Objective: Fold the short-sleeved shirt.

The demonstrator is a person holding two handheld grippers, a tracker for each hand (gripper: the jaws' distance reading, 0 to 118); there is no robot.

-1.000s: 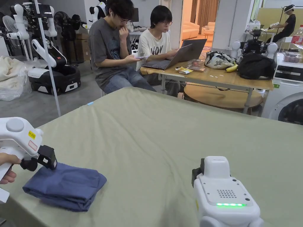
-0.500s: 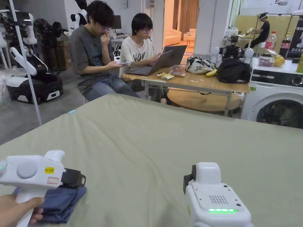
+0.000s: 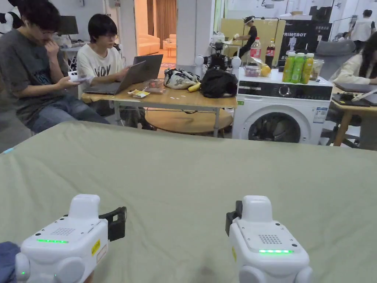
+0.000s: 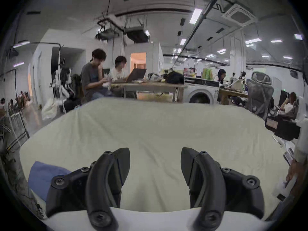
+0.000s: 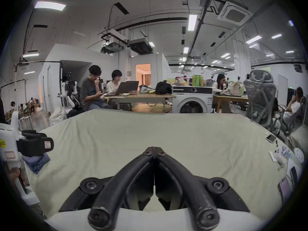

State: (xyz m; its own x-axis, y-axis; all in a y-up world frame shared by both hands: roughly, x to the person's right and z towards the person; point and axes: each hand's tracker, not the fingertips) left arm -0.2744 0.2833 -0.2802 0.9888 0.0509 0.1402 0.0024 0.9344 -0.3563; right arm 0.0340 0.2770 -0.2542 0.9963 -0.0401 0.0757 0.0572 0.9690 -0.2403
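The blue short-sleeved shirt point(image 4: 42, 176) lay as a compact folded bundle at the near left corner of the desk point(image 3: 191, 177), which was covered in a pale green cloth. In the head view just a sliver of it showed at the bottom left edge. The left hand-held gripper point(image 4: 155, 164) hovered just to the right of the bundle with its jaws spread wide and nothing between them. The right hand-held gripper point(image 5: 154, 149) hung over the bare middle of the near edge, well apart from the shirt, its jaws clenched tip to tip on nothing.

Judging by how the bundle sat, the folding looked finished or very nearly so. The fabric appeared soft, light and limp, the sort of knit that sags and slides open if lifted by one layer. Any further handling would best pinch through all the layers at a folded edge or corner, or take two corners at once, so the stack stays together. Dragging it across the cloth-covered desk could rumple both the shirt and the cover beneath.
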